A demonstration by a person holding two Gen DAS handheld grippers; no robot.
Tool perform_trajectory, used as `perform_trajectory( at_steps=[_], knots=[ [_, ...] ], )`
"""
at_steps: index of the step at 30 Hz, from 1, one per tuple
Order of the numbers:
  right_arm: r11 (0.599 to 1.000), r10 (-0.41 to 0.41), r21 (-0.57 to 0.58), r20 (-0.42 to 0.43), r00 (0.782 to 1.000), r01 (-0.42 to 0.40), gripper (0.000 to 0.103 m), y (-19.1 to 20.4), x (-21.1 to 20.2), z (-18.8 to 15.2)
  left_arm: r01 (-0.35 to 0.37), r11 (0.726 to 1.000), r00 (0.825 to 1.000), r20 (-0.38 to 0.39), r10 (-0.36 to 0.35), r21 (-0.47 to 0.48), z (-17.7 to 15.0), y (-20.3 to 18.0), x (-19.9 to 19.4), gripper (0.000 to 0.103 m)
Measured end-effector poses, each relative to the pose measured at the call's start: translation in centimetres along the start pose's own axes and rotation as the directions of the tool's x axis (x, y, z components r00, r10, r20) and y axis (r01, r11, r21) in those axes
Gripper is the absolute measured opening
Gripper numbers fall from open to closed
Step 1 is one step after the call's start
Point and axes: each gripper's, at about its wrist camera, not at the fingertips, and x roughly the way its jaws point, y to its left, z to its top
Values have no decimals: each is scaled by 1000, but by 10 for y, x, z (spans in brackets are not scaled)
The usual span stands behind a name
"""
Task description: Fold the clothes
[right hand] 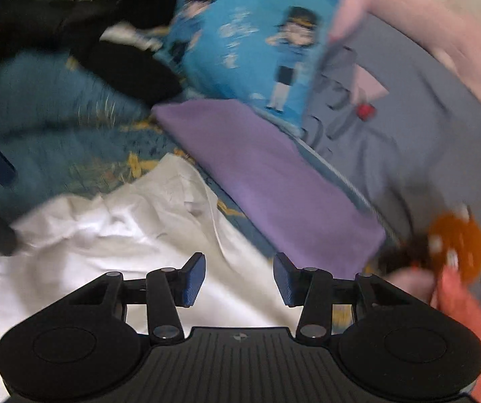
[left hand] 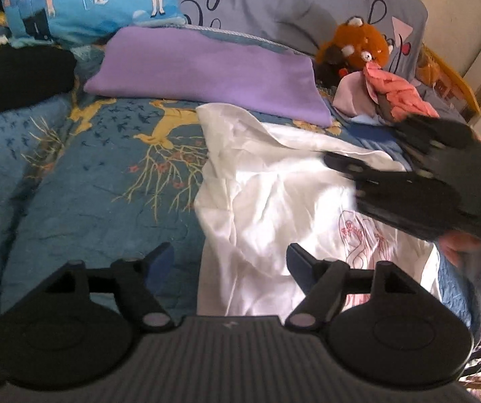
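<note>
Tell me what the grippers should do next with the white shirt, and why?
Probably lower the left gripper onto the near edge of the white shirt and pinch it. Both grippers are open and empty, and the shirt lies crumpled on the blue bedspread, not yet folded flat.

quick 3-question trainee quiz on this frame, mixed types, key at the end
1. True or false: the left gripper is clamped on the white shirt.
2. What lies just beyond the shirt? A) purple folded cloth B) a laundry basket C) a wooden chair
3. Fill in: the orange plush toy sits against the grey-blue ____.

Key: 1 false, both grippers (right) are open and empty; 2 A; 3 pillow.
</note>
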Motion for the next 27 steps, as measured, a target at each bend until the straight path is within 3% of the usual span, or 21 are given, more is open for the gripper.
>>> perform_trajectory(
  at_steps=[4, 7, 8, 11, 19, 22, 25, 27],
  knots=[
    [983, -1, -185, -44, 999, -7, 39, 17, 43, 7, 13, 997, 1000, -24, -15, -71, 0, 17, 10, 80],
    [965, 7, -261, -89, 996, -30, 5, 17, 63, 8, 9, 997, 1000, -24, -11, -81, 1, 21, 12, 81],
    [961, 5, -275, -101, 995, -33, 1, 15, 69, 9, 4, 997, 1000, -22, -6, -77, 2, 21, 12, 81],
    [975, -14, -224, -95, 995, -8, 1, -6, 81, 22, -5, 997, 1000, -25, 3, -72, 3, 21, 12, 81],
    [999, -22, -50, -197, 980, 13, 4, -53, 132, 48, -24, 999, 999, -40, 22, -46, 3, 18, 18, 81],
    [992, 92, 97, -106, 990, -82, 8, -67, 105, 49, -32, 998, 999, -38, 30, -58, 3, 20, 18, 81],
    [958, 197, 211, -4, 980, -191, 17, -77, 78, 49, -35, 997, 999, -39, 32, -70, 3, 22, 19, 82],
    [955, 283, 82, 21, 959, -284, 23, -58, 65, 44, -38, 997, 999, -40, 35, -64, 3, 21, 19, 82]
  ],
)
